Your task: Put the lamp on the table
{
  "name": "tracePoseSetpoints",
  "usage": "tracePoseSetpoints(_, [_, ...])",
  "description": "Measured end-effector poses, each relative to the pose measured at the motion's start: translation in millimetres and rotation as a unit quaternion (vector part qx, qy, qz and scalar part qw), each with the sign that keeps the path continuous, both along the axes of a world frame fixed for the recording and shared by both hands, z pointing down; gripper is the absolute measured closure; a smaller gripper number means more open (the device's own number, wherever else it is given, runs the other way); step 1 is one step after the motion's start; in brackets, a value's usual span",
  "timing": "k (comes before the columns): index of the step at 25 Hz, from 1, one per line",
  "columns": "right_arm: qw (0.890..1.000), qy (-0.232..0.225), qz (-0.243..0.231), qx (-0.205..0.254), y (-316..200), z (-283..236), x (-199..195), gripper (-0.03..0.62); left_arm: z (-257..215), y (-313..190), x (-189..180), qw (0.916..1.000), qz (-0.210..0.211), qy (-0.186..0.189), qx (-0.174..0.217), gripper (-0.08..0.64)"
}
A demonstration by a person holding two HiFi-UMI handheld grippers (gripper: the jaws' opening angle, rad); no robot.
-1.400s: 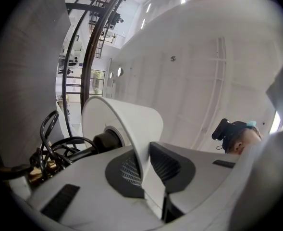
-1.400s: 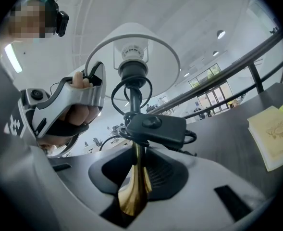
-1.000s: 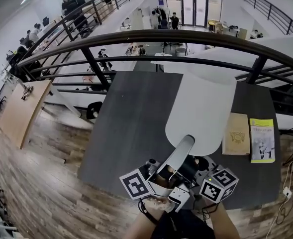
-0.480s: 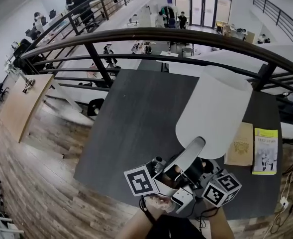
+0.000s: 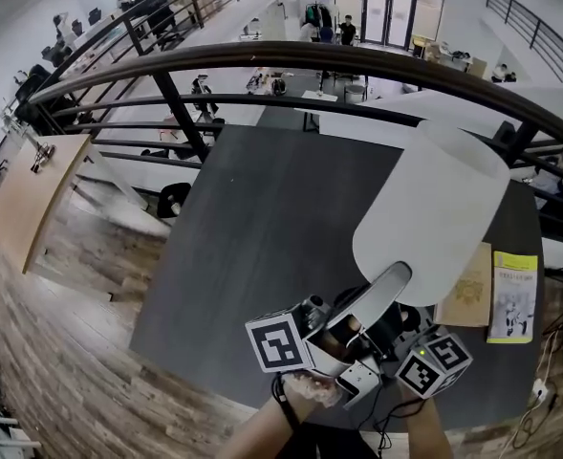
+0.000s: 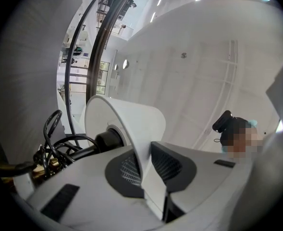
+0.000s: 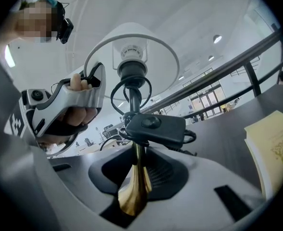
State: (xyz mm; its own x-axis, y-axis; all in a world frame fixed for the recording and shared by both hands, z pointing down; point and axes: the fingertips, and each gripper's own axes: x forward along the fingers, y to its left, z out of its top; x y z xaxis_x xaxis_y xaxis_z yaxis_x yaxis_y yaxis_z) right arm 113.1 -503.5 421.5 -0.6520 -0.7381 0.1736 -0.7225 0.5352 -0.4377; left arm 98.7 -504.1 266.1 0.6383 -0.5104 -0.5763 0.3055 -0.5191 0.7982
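The lamp's white shade (image 5: 439,213) hangs tilted over the dark table (image 5: 262,228), held from the near edge. My left gripper (image 5: 394,280) grips the shade's lower rim. In the left gripper view the thin shade wall (image 6: 127,121) runs between the left gripper's (image 6: 148,166) pads and touches them; these jaws have just been opening a little. My right gripper (image 7: 139,177) is shut on the lamp's brass stem (image 7: 133,194). Above it are the black cord switch (image 7: 153,126), the coiled cord and the bulb socket (image 7: 131,69). In the head view the right gripper (image 5: 396,338) is mostly hidden under the lamp.
A tan book (image 5: 467,295) and a yellow book (image 5: 512,295) lie at the table's right side, the tan one partly under the shade. A dark metal railing (image 5: 262,60) runs beyond the table's far edge, above a lower floor. Wooden flooring (image 5: 61,333) lies to the left.
Both grippers and the lamp have moved right and a little forward over the table. The shade now covers part of the tan book.
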Motion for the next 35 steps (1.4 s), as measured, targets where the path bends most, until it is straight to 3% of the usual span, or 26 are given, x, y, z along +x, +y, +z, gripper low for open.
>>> tracePoseSetpoints(13, [1.000,0.018,0.009,-0.001,-26.5,26.6,19.1,0.486,28.0,-23.6,16.3,0.9998,0.019,0.003,-0.005,0.486])
tracePoseSetpoints(35, [0.999,0.039,0.017,0.005,-48.5,62.4,19.1,0.486,65.0,-41.4,17.0,0.9996,0.029,-0.001,-0.002,0.482])
